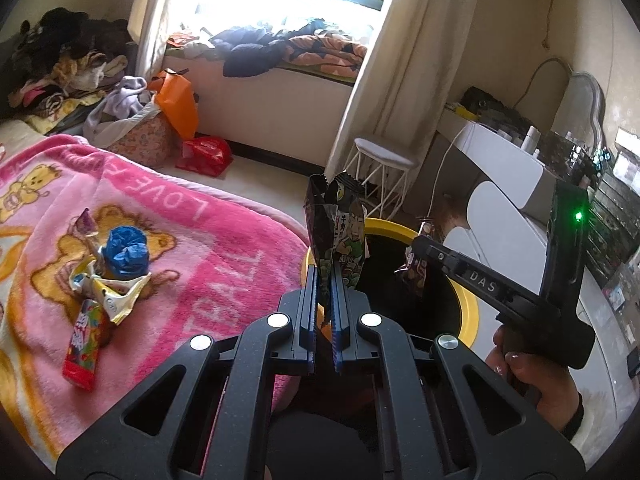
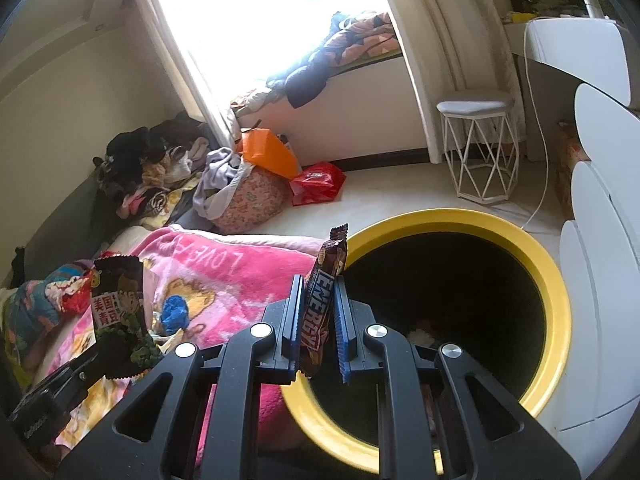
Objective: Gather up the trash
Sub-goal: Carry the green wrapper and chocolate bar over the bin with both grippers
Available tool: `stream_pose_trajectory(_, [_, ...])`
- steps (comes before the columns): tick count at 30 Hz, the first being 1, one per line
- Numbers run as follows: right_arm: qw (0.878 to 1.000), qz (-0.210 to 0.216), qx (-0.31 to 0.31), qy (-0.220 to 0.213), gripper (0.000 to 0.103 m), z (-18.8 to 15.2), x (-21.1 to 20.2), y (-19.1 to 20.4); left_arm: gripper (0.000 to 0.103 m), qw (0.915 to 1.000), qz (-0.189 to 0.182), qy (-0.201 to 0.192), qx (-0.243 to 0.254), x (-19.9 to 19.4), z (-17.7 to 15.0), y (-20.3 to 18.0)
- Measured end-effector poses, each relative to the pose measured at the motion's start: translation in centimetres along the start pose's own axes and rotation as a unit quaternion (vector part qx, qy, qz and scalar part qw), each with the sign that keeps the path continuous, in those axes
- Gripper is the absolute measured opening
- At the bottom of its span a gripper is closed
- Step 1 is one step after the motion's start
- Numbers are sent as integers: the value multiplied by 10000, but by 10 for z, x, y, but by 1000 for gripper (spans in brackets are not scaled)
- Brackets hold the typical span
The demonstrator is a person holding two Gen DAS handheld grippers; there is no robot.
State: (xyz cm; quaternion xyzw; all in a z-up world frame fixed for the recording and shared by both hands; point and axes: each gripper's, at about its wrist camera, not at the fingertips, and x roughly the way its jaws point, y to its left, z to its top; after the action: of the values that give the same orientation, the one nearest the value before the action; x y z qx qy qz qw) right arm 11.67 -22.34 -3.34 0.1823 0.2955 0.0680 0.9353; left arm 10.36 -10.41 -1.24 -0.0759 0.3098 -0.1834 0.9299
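My left gripper (image 1: 325,276) is shut on a dark snack packet (image 1: 338,224) with a cartoon man, held upright at the near rim of the yellow-rimmed bin (image 1: 466,308). The same packet shows at the left of the right wrist view (image 2: 118,308). My right gripper (image 2: 318,280) is shut on a brown "ENERGY" bar wrapper (image 2: 320,300), held over the left rim of the bin (image 2: 556,292). The right gripper also shows in the left wrist view (image 1: 420,246), above the bin's dark opening. More wrappers (image 1: 106,284) and a blue crumpled ball (image 1: 126,254) lie on the pink blanket (image 1: 208,248).
A red candy wrapper (image 1: 84,346) lies at the blanket's near side. A white wire stool (image 2: 480,148) stands beyond the bin. White furniture (image 2: 600,240) is close on the bin's right. Bags and clothes (image 2: 256,184) are piled on the floor by the window.
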Motion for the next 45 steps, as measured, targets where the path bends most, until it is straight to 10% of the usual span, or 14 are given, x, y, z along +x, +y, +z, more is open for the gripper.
stream_pose_trajectory(39, [9955, -648, 589, 371, 15, -4, 15, -69, 3, 9962, -173, 755, 399, 93, -14, -43])
stream_pose_trajectory(45, [9944, -639, 725, 432, 31, -5, 16, -73, 4, 9962, -180, 813, 259, 104, -14, -41])
